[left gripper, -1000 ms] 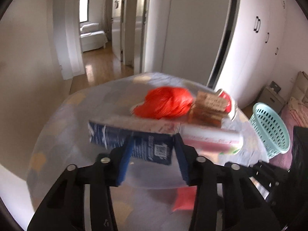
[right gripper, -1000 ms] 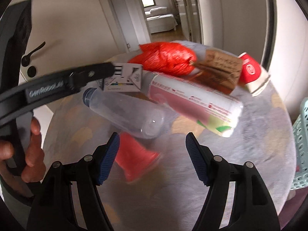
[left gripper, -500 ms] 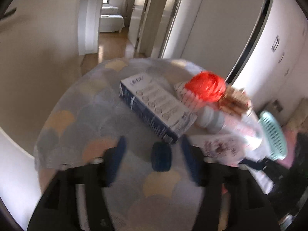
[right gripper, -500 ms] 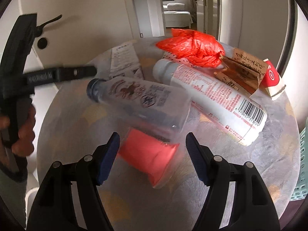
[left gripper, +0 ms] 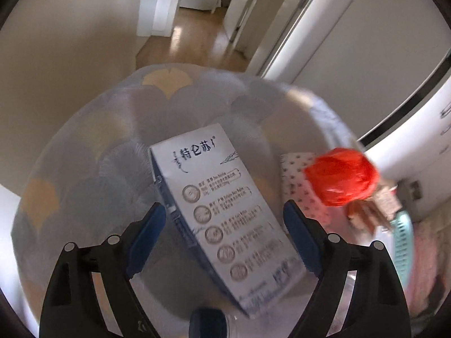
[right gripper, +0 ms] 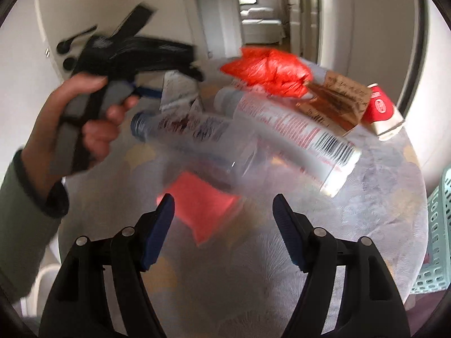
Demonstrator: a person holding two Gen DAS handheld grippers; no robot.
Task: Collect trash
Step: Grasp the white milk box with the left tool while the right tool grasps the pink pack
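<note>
A white and blue milk carton lies on the round patterned table. My left gripper straddles it, jaws opening, pads off its sides. In the right wrist view a hand holds that left gripper over the carton. My right gripper is open above a blurred red cup lying under a clear bottle. Further back lie a white barcoded tube, a red plastic bag, a brown paper bag and a red paper cup.
A teal slatted basket stands off the table's right edge, and the left wrist view also shows this basket. The bottle's blue cap sits at the bottom of that view. A doorway and corridor lie behind the table.
The left gripper, shut on the carton a second ago, has opened and rolled; the carton now rests on the table. The right gripper has shifted slightly and stays open over the red cup.
</note>
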